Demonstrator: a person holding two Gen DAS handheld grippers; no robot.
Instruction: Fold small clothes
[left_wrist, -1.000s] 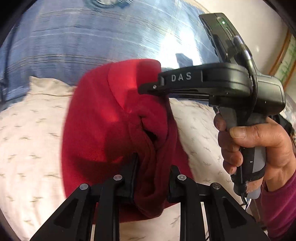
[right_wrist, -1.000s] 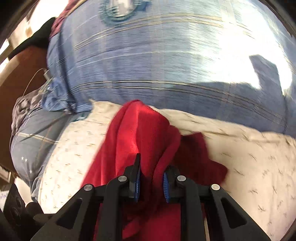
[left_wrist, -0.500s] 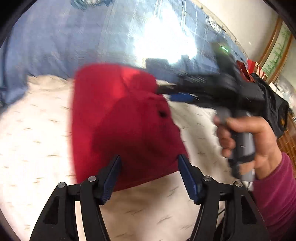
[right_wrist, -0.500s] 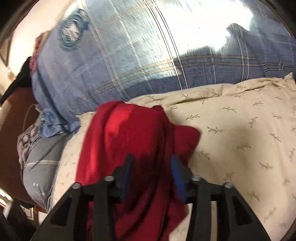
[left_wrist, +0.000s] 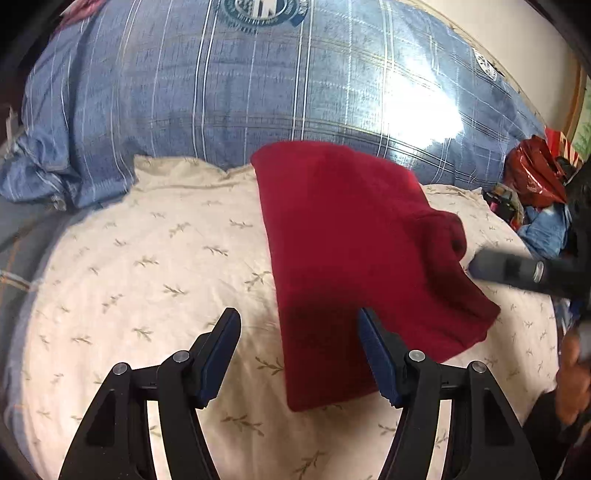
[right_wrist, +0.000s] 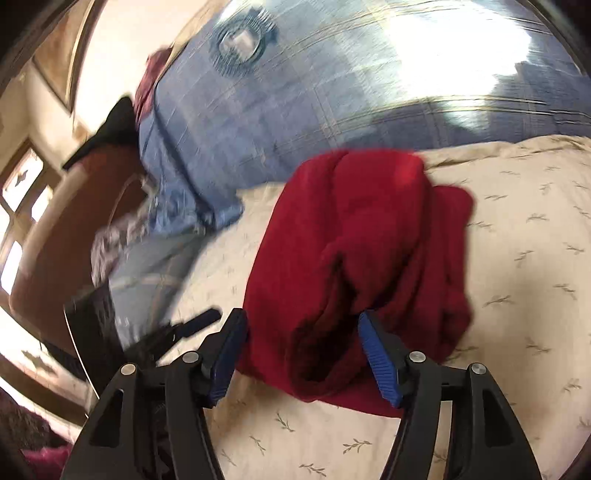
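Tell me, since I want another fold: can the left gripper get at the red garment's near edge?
Probably yes. The left gripper is open, and the red garment lies flat on the cream pillow with nothing between.

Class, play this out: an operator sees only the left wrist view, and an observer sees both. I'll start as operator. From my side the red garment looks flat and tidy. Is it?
Observer: Not quite. On the right wrist view the red garment has a loose fold gaping open on its near edge.
Operator: Is the right hand-held gripper holding it?
Observer: No. The right hand-held gripper is open, with the gaping fold between its jaws.
Operator: What lies left of the bed?
Observer: A window.
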